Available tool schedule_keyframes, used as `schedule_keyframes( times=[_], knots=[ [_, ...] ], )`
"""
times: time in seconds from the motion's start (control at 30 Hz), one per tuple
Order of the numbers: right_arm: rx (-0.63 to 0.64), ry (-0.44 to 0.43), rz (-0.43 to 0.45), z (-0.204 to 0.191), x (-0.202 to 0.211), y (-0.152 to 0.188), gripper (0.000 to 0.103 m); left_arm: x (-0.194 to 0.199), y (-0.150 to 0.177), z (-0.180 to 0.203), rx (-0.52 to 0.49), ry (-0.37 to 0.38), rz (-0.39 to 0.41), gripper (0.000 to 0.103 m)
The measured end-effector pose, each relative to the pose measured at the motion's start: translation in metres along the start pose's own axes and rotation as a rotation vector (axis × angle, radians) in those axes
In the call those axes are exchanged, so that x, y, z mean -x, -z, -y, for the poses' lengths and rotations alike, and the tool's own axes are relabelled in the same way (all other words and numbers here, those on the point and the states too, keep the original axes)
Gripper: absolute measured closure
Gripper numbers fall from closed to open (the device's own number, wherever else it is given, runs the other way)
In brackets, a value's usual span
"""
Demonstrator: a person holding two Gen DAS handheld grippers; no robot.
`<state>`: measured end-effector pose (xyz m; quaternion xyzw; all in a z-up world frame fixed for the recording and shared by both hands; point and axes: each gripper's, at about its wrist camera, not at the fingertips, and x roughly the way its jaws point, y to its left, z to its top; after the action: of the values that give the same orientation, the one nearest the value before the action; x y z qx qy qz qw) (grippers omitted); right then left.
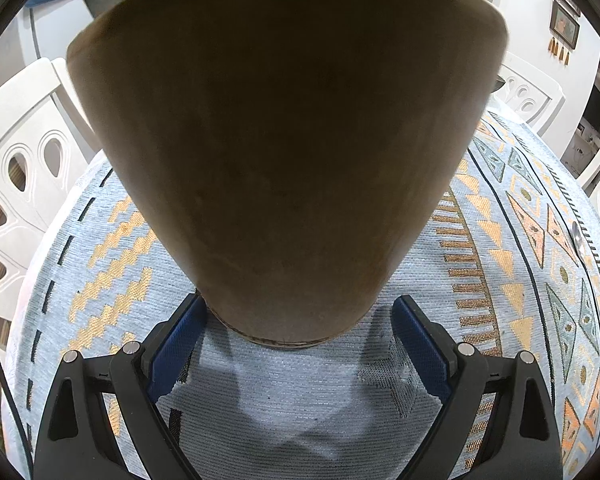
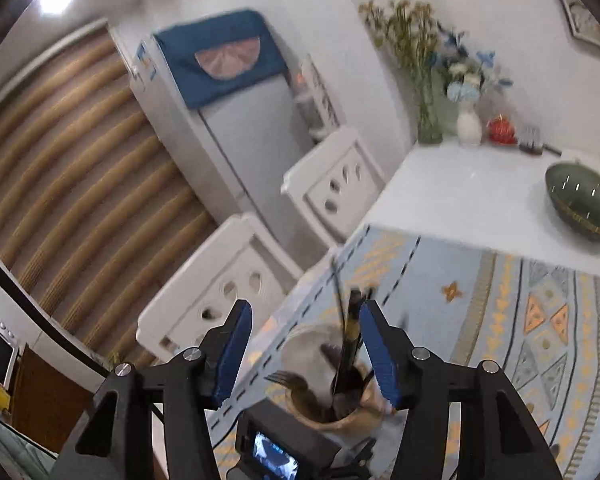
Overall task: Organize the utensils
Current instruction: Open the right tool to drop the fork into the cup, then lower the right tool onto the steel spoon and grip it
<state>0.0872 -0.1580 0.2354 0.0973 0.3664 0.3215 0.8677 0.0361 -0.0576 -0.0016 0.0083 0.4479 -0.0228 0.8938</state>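
Note:
In the left wrist view a wide brown utensil cup point(image 1: 284, 152) stands on the patterned cloth and fills most of the picture. My left gripper point(image 1: 300, 300) straddles its base: the left pad point(image 1: 180, 340) lies against the cup, while a strip of cloth shows between the cup and the right pad point(image 1: 420, 336). From the right wrist view the same cup point(image 2: 340, 412) is below, with a fork point(image 2: 288, 380) and a dark-handled utensil with a yellow band point(image 2: 354, 332) standing in it. My right gripper point(image 2: 305, 306) hangs open above the cup, the dark handle rising between its fingers close to the right one.
A spoon point(image 1: 578, 236) lies on the tablecloth point(image 1: 100, 264) at the far right. White chairs point(image 2: 216, 296) stand along the table's edge. A green bowl point(image 2: 584, 208), vases of flowers point(image 2: 468, 120) and a red item sit at the far end.

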Motion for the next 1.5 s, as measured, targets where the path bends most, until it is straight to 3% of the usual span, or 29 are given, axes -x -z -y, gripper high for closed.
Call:
schedule_keyframes(
  times=[0.33, 0.57, 0.7, 0.87, 1.03, 1.1, 1.27, 1.5],
  knots=[
    [-0.04, 0.165, 0.179, 0.037, 0.088, -0.021, 0.049, 0.0, -0.001, 0.001, -0.001, -0.001, -0.001, 0.009],
    [-0.109, 0.345, 0.194, 0.082, 0.137, -0.007, 0.048, 0.0, -0.001, 0.001, -0.001, -0.001, -0.001, 0.009],
    [-0.197, 0.474, 0.096, 0.12, 0.138, 0.011, 0.048, 0.0, 0.0, 0.0, -0.001, -0.001, 0.0, 0.009],
    [-0.33, 0.612, -0.143, 0.177, 0.107, 0.049, 0.048, 0.0, 0.0, 0.0, 0.0, 0.0, 0.0, 0.009],
    [-0.466, 0.606, -0.368, 0.233, 0.07, 0.106, 0.051, 0.0, 0.0, 0.0, 0.0, 0.0, 0.0, 0.009],
    [-0.529, 0.596, -0.436, 0.252, 0.059, 0.127, 0.058, 0.0, 0.0, 0.0, 0.0, 0.0, 0.0, 0.009],
    [-0.607, 0.566, -0.528, 0.28, 0.041, 0.16, 0.062, 0.0, 0.0, 0.0, 0.0, 0.0, 0.0, 0.009],
    [-0.658, 0.546, -0.563, 0.3, 0.03, 0.179, 0.068, 0.0, 0.0, 0.0, 0.0, 0.0, 0.0, 0.009]
  ],
)
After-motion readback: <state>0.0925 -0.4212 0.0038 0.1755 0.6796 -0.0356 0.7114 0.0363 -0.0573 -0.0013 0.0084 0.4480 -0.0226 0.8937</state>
